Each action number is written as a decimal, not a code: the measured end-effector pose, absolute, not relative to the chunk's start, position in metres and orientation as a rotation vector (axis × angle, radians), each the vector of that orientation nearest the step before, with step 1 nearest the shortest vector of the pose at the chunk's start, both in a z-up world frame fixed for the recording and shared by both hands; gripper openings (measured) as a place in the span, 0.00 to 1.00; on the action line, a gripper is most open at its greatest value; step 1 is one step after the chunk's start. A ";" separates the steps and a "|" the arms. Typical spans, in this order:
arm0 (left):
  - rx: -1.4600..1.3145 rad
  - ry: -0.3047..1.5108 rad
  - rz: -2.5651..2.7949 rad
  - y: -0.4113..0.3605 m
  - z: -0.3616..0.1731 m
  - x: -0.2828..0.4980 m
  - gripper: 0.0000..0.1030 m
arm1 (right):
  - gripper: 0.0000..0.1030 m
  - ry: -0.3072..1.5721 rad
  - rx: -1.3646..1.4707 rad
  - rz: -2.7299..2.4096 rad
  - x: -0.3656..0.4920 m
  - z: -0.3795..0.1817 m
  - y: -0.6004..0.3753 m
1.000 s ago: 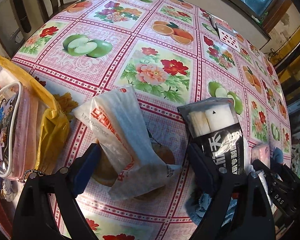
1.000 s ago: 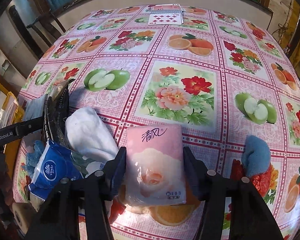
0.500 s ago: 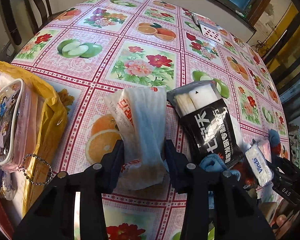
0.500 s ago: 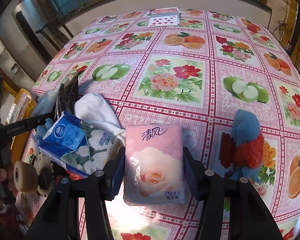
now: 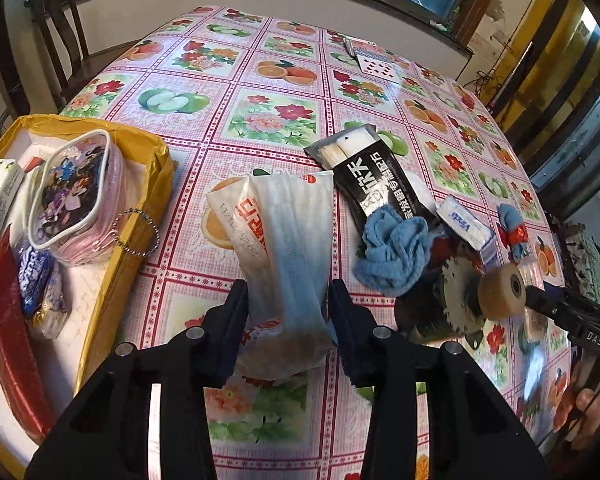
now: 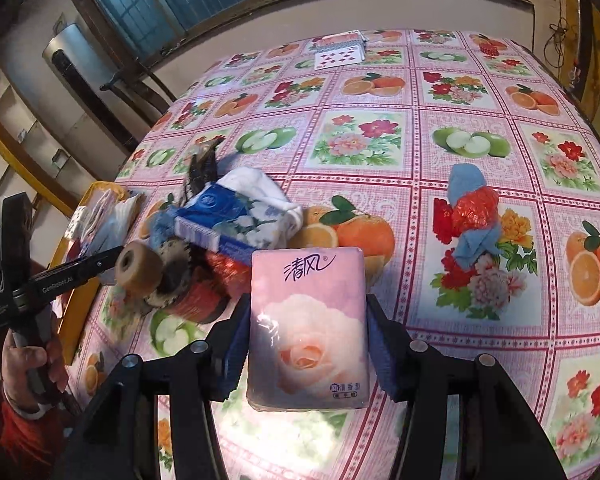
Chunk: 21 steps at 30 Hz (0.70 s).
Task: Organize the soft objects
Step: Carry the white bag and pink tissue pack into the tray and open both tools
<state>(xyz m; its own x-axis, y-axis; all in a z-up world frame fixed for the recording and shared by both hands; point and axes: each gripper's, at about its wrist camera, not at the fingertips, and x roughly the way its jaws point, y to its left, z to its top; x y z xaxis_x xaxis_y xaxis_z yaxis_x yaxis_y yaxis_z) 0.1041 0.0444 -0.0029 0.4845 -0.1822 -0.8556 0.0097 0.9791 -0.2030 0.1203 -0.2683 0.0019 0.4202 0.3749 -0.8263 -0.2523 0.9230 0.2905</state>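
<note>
Left wrist view: left gripper (image 5: 287,314) jaws clamped on white plastic bag (image 5: 286,240); right gripper (image 6: 307,342) jaws on pink tissue pack (image 6: 308,328).

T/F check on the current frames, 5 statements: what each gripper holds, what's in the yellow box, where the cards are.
1. The left gripper is closed on a white plastic bag. True.
2. The right gripper is empty. False: it clamps a pink tissue pack.
3. The clear pouch with a bead chain sits in the yellow box. True.
4. The playing cards lie beside the blue towel. False: they are at the far end of the table.
5. The black packet is inside the yellow box. False: it lies on the table.
</note>
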 end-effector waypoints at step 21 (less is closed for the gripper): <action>-0.139 0.964 0.155 0.219 0.029 0.042 0.38 | 0.53 1.032 0.050 0.824 0.092 0.054 0.002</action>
<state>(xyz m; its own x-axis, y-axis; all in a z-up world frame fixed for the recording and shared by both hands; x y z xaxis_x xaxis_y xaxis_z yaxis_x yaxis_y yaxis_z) 0.0419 0.2187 0.0294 0.5608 0.0690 -0.8251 -0.1925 0.9801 -0.0488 0.0920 0.0019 0.0539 0.2478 0.6268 -0.7387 -0.5823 0.7058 0.4036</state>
